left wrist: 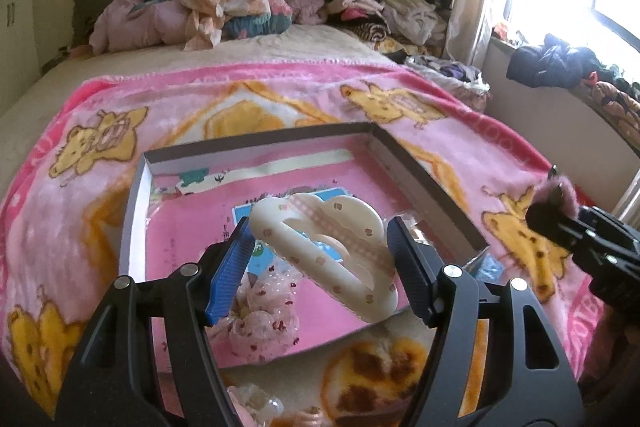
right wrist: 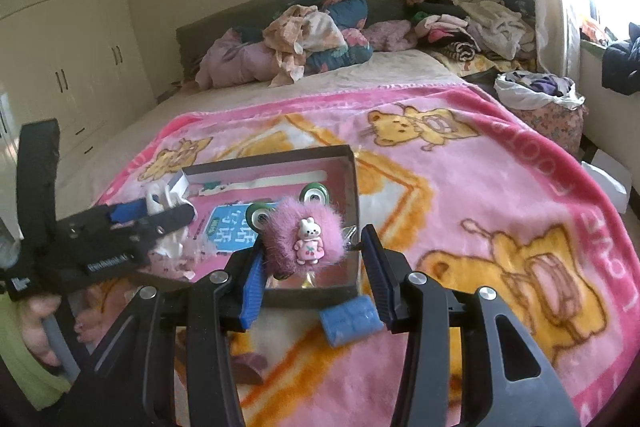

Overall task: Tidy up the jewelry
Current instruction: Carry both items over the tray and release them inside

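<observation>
Surface: pink bear-print fleece blanket point(right wrist: 460, 187) on bed.
Box: shallow grey cardboard tray point(left wrist: 424, 163).
Left gripper point(left wrist: 320, 259): clamped on cream cloud-shaped hair claw point(left wrist: 320, 247), above tray.
Right gripper point(right wrist: 316, 259): clamped on fuzzy pink bunny hair clip point(right wrist: 306, 235), above tray.

We see a bed point(right wrist: 120, 147) under a pink bear-print blanket point(right wrist: 480, 187). On the blanket sits an open shallow box point(right wrist: 354, 183); just beside the box's near corner lies a blue roll point(right wrist: 350, 319). Beyond the box, crumpled bedding point(right wrist: 296, 43) is piled by the headboard.
</observation>
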A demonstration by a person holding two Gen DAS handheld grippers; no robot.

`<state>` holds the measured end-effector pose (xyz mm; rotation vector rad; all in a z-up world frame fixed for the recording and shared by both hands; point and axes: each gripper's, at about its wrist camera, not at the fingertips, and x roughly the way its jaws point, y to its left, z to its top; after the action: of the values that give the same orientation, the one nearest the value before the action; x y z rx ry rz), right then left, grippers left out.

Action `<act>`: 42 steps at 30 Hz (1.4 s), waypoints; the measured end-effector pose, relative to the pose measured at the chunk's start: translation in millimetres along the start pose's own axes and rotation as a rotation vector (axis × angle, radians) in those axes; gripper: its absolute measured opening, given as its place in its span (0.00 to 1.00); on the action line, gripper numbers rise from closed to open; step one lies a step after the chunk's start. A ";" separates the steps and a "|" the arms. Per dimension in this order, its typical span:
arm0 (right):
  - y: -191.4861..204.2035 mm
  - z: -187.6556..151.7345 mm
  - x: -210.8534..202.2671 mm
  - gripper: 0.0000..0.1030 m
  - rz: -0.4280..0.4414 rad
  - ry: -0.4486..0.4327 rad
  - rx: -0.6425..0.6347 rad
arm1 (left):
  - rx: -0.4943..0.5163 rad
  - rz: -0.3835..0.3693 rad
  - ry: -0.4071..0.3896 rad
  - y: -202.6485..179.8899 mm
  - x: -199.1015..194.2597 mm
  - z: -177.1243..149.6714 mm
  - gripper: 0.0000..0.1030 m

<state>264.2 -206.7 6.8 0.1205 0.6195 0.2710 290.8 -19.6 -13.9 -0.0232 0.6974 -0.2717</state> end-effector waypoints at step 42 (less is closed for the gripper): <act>-4.4 -14.8 55.6 0.62 -0.016 0.059 0.007 | -0.022 0.038 0.063 16.6 36.8 -16.9 0.67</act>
<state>299.8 -194.5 -37.0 0.1149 0.6795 0.2575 311.0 -11.8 -51.9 -0.0221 0.7624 -0.2288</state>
